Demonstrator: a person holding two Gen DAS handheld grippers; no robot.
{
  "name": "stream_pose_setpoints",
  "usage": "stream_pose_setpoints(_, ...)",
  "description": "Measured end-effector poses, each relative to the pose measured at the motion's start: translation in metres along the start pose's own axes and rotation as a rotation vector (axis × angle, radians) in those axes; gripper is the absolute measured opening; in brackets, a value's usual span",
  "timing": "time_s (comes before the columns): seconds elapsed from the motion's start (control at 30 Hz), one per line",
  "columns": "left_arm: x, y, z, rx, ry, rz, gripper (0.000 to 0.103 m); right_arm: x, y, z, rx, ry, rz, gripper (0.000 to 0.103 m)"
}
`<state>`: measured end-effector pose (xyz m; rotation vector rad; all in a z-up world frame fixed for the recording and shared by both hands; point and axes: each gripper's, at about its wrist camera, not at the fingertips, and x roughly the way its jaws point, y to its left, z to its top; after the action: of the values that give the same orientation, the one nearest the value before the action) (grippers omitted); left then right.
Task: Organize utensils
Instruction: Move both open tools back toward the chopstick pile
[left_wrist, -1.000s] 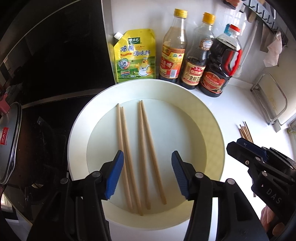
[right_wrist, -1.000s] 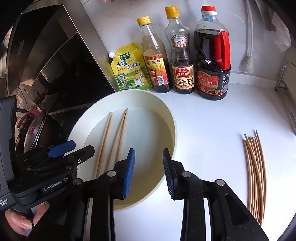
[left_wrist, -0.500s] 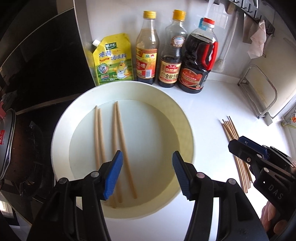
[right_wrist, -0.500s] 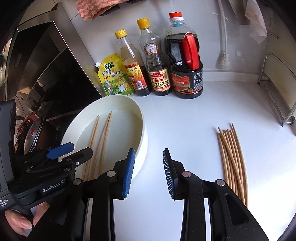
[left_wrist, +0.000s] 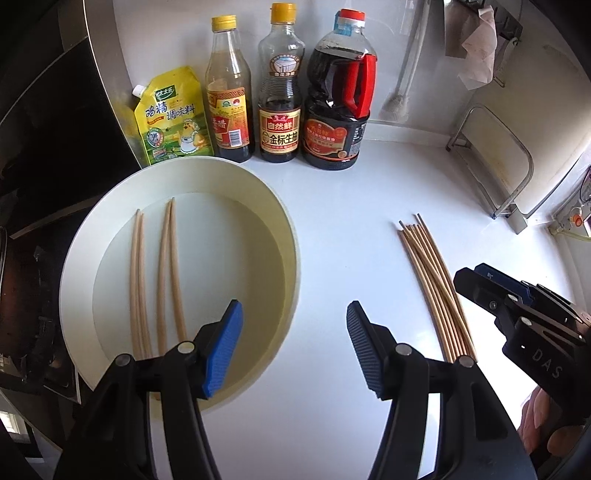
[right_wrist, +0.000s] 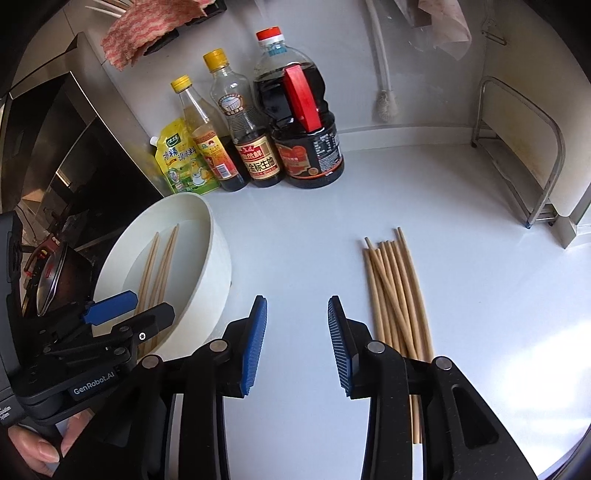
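The white desk (right_wrist: 480, 295) fills most of my view, with a stove at its left edge and a rack at the right. The bowl (left_wrist: 288, 236) sits near the left edge, in front of the bottles (left_wrist: 282, 92) and a yellow pouch (left_wrist: 171, 118) lined up along the back edge. Four chopsticks (left_wrist: 166, 277) lie in it as two pairs, side by side and pointing toward the back. The loose bundle (right_wrist: 395, 291) lies on the bare desk toward the right, well apart from the bowl; I count about ten sticks, though they overlap too much to be sure.

My left tongs (left_wrist: 295, 347) stand apart and empty over the bowl's right rim and the desk beside it. My right tongs (right_wrist: 295, 343) are also apart, narrower, holding nothing, and hang over bare desk between bowl and bundle, with the bundle just to their right. Both have just been opening a little, with nothing between them.

I judge I am between trips: some sticks are in the bowl, and the reach for the next ones is in hand. Next I must bring the right tongs over the bundle, come down across the sticks, and close on one pair only, without scattering the rest.
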<state>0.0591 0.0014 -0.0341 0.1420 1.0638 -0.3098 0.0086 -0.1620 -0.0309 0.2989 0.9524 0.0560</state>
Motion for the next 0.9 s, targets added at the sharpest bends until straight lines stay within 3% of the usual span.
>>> stream_pose_setpoints(0.53,0.015,-0.055,-0.004,0.03,0.02,-0.046,0.059,-0.007,-0.053,-0.012,0.034,0.031,-0.049,0.038)
stream_pose_setpoints(0.9,0.027,-0.072,-0.012,0.031,0.051,-0.046,0.059,-0.005,-0.083,-0.019,0.049,0.05,-0.072,0.04)
